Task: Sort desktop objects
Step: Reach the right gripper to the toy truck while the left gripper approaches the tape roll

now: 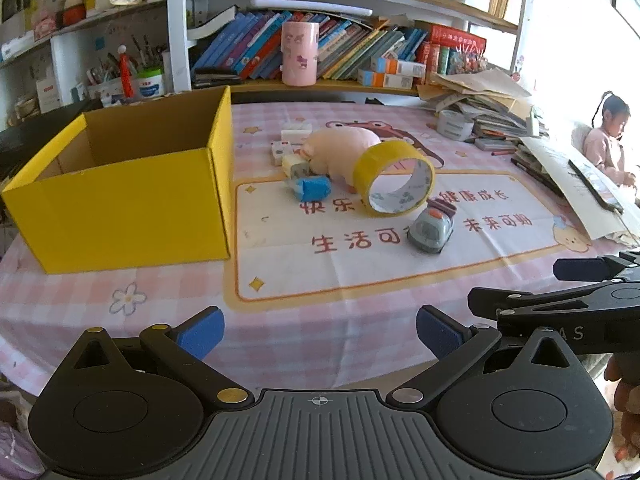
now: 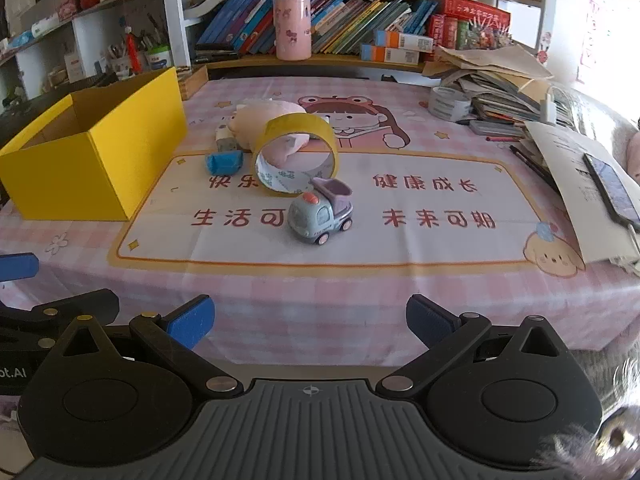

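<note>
Table (image 2: pixel 360 288): covered in a pink checked cloth with a printed panel at the middle; it carries every item to be sorted.
Yellow box (image 1: pixel 120 208): open-topped, standing at the left of the table; what shows of its inside is bare cardboard. Judged to be the receiving container.
Plush pig (image 1: pixel 340 148): lying behind the other loose items, near the box's right wall.
Yellow tape roll (image 2: pixel 294 156): standing on edge, leaning at the plush, open core facing the cameras.
Toy truck (image 2: pixel 320 214): upright on its wheels, just in front of the tape roll, nearest of the items to both claws.
Blue item (image 2: pixel 224 161): small, lying left of the tape roll; kind cannot be told.
Erasers or small blocks (image 1: pixel 290 152): clustered beside the plush; detail too small to confirm.
Left claw (image 1: pixel 318 334): jaws spread wide, holding nothing, low at the near table edge.
Right claw (image 2: pixel 310 322): jaws likewise apart and empty, close beside the left.
Stage: judged to be the start; nothing appears sorted.
Recommended method: take the truck first, across its narrow sides so the wheels cannot roll it out. Approach low and avoid nudging the tape roll, which is likely to topple or roll.
</note>
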